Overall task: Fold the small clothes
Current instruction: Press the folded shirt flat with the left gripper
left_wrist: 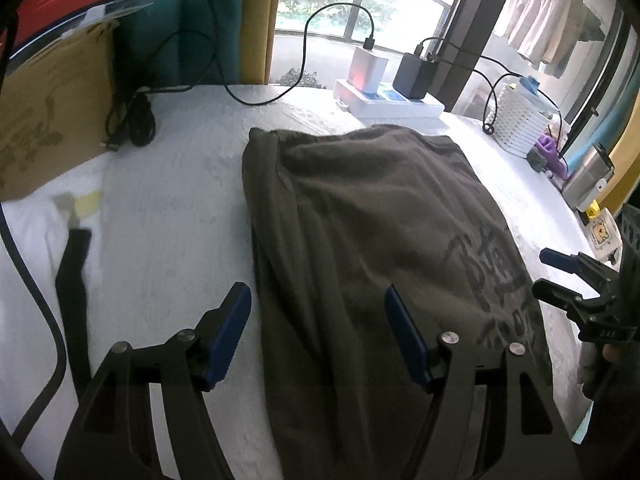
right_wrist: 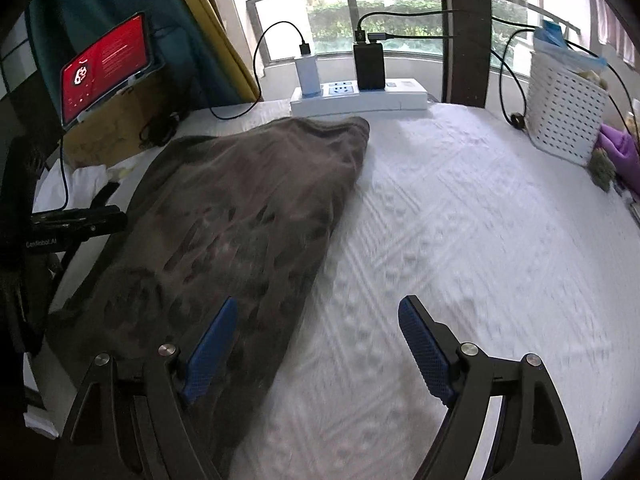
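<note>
A dark grey-brown printed shirt [left_wrist: 372, 232] lies folded lengthwise on the white textured bedspread [left_wrist: 168, 208]. It also shows in the right wrist view [right_wrist: 240, 216], left of centre. My left gripper [left_wrist: 318, 320] is open and empty, hovering over the shirt's near left edge. My right gripper [right_wrist: 316, 328] is open and empty above the shirt's near right edge. The right gripper also shows at the right edge of the left wrist view [left_wrist: 552, 276], beside the shirt.
A white power strip [left_wrist: 392, 100] with chargers and cables sits at the far edge. A white basket [right_wrist: 564, 120] and purple item [right_wrist: 620, 152] stand at the right. A cardboard box [left_wrist: 52, 112] with a red-screened tablet [right_wrist: 104, 68] stands at the left. A black strap [left_wrist: 72, 280] lies left.
</note>
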`<state>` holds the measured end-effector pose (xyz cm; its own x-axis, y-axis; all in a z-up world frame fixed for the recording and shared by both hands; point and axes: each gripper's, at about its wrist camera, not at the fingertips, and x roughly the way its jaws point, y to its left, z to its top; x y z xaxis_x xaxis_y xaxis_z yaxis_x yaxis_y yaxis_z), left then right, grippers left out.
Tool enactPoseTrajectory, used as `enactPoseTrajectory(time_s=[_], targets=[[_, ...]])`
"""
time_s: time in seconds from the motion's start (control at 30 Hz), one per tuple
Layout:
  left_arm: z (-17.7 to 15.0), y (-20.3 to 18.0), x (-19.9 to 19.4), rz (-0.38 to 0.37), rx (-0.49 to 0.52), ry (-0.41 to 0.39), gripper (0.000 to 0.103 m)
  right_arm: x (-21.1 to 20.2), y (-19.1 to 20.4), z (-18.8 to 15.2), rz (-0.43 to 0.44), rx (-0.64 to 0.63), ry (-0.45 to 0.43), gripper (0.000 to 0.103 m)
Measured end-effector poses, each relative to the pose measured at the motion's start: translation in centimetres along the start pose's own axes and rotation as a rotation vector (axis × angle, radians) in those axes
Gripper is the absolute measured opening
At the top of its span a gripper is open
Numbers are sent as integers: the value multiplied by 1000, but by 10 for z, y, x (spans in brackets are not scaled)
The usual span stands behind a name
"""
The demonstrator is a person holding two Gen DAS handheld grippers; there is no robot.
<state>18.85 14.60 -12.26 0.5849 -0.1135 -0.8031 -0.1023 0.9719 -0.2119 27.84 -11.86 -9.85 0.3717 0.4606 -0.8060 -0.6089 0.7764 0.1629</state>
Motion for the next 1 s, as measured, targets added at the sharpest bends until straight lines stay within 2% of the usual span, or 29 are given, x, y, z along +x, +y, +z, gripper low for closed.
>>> enactPoseTrajectory(time_s=[0.33, 0.53, 0.73, 1.0], targets=[[18, 1, 30, 5, 28, 42, 70, 18, -2, 30, 11, -23, -14, 84], [22, -3, 39, 27, 82, 56, 80, 30, -5, 37, 14, -20, -4, 84], [30, -4, 44, 15, 92, 62, 81, 46, -7, 41, 16, -16, 11, 84], [25, -10, 46, 30, 136, 1, 82, 60, -7, 48, 56, -21, 2, 84]])
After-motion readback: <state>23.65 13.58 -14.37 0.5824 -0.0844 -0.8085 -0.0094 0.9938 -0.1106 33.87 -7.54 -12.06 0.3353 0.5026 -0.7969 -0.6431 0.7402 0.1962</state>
